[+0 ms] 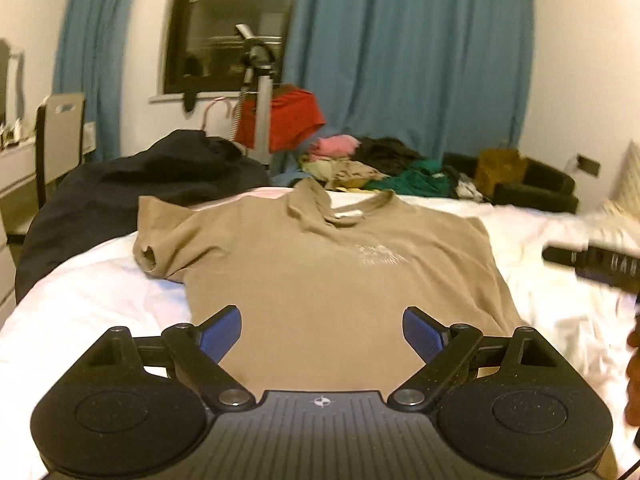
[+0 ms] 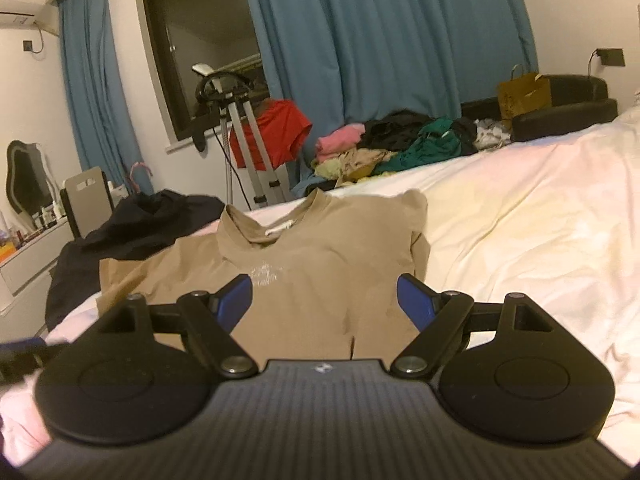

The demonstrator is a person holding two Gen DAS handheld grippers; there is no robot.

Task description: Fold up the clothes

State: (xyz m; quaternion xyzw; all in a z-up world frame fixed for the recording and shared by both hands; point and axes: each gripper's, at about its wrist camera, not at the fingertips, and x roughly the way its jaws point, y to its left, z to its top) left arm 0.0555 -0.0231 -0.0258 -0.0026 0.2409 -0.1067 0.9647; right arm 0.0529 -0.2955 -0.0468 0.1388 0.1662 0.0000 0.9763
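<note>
Jaws stand spread on both tools, with nothing pinched between them. In the lower half of the left wrist view, the left gripper [image 1: 322, 330] hangs over the hem end of a tan short-sleeved cotton T-shirt [image 1: 332, 272], its blue ribbed pads [image 1: 222, 334] apart to either side of the cloth. In the lower half of the right wrist view, the right gripper [image 2: 324, 304] shows the same wide stance, over the shirt's middle and right side.

The shirt lies front-up on the white rumpled bedsheet [image 1: 80, 320], at the centre of both frames. Its long axis runs from the bottom of the frame toward the top: hem nearest the cameras, ribbed collar [image 1: 340, 212] farthest, with a pale print on the chest. The sleeve at centre left of the left view sticks outward with its opening showing; the opposite sleeve appears already turned in, so that edge looks straight.

Judged by its drape and wrinkles, the shirt is light, limp and not slippery on the sheet; it will sag unless pinched at two points. Good holds would be the outstanding sleeve's shoulder seam and the hem corner below it.

Beyond it, at the left, lies a dark heaped garment [image 1: 132, 184]; at upper centre, a mixed pile of pink, green and black clothes [image 1: 380, 164]; behind that, teal curtains [image 1: 400, 60].
</note>
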